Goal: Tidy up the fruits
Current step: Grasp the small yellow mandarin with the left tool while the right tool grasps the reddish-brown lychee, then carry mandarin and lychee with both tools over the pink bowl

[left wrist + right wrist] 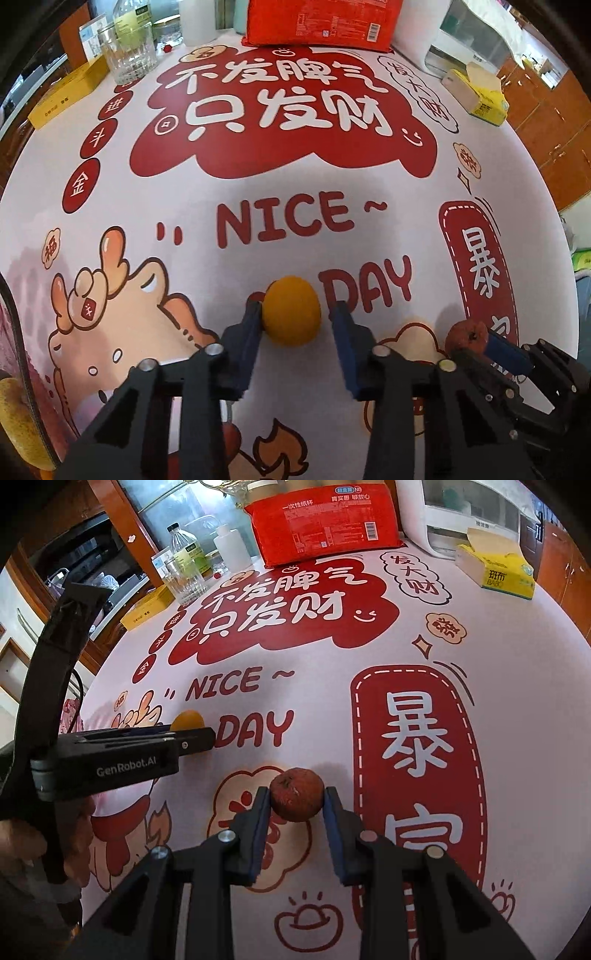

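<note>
Right wrist, gripper (297, 800) around red fruit (297, 794)

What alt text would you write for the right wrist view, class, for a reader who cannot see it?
The right gripper brackets a wrinkled reddish-brown fruit on a red-and-white printed tablecloth. At left, the left gripper reaches toward an orange fruit.

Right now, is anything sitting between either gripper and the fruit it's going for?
Nothing visible. The orange fruit sits between the left gripper fingers, touching one pad, with a gap at the other. The reddish-brown fruit sits directly between the right gripper fingers.
</note>
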